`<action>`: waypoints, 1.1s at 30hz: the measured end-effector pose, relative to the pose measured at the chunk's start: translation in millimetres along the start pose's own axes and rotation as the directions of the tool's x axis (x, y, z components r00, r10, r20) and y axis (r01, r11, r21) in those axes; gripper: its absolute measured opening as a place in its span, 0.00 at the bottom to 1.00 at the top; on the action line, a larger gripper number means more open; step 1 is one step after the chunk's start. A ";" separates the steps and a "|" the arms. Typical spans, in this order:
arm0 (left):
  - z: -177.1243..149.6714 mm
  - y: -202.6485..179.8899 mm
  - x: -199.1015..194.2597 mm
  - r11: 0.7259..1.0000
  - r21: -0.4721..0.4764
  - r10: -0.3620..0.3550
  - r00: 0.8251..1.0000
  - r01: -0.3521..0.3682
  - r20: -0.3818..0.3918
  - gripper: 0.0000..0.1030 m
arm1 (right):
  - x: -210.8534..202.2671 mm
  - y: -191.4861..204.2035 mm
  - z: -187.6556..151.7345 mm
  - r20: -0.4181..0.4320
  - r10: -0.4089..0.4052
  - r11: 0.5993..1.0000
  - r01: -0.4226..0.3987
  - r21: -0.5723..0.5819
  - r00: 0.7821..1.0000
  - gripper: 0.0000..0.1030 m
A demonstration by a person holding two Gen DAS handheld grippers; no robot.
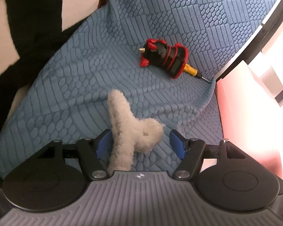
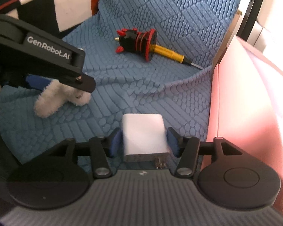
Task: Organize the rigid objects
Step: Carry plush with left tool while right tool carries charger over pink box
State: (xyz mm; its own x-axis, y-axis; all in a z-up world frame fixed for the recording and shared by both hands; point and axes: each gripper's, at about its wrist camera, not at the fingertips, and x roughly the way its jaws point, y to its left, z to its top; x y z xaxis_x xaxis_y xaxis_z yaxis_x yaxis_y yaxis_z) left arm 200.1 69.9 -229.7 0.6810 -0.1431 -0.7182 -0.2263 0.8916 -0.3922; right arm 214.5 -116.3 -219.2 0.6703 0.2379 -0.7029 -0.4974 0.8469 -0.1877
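Blue quilted fabric [image 1: 160, 18] covers the seat, a pink bin [image 2: 241, 103] at its right edge. Left gripper [image 1: 139, 143], jaws spread, straddles a fuzzy hair claw [image 1: 134, 126]; right gripper [image 2: 144, 141] brackets a white charger [image 2: 143, 133], contact unclear. Beyond lie a red-black toy [image 1: 164, 58] and a yellow screwdriver [image 2: 169, 53].

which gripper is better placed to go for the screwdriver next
Neither is free: the left gripper straddles the fuzzy clip, the right gripper the white charger. Probably right; the screwdriver lies ahead on its side.

One legible marking: white lettering "GenRobot.AI" on the black side plate of the left gripper [image 2: 66, 86], seen in the right wrist view.
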 end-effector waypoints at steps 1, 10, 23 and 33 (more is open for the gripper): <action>0.4 -1.8 1.0 1.000 0.013 0.001 1.000 -0.002 0.006 0.67 | 0.6 -0.8 0.2 -0.001 0.009 1.000 -0.009 0.005 1.000 0.55; 1.9 -7.0 7.3 0.997 0.070 0.042 0.999 -0.044 0.025 0.54 | -1.2 -0.4 -0.4 -0.007 -0.006 0.998 0.006 0.065 1.000 0.54; 16.5 -15.5 -45.1 0.993 0.013 -0.115 0.992 0.114 0.059 0.53 | -38.1 -9.3 19.1 0.029 -0.008 0.986 0.003 0.168 1.000 0.54; 21.0 -20.5 -142.0 0.981 0.022 -0.193 0.972 0.192 0.135 0.52 | -127.5 -14.6 42.9 0.140 -0.002 0.979 -0.026 0.201 0.990 0.53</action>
State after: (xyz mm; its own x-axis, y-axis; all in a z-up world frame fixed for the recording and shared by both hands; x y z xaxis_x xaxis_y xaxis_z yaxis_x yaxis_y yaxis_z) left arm 122.6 80.9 -107.6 0.7998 -0.2530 -0.5443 -0.0760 0.8568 -0.5099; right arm 159.9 -138.7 -97.4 0.7417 0.3002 -0.5998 -0.3942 0.9186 -0.0277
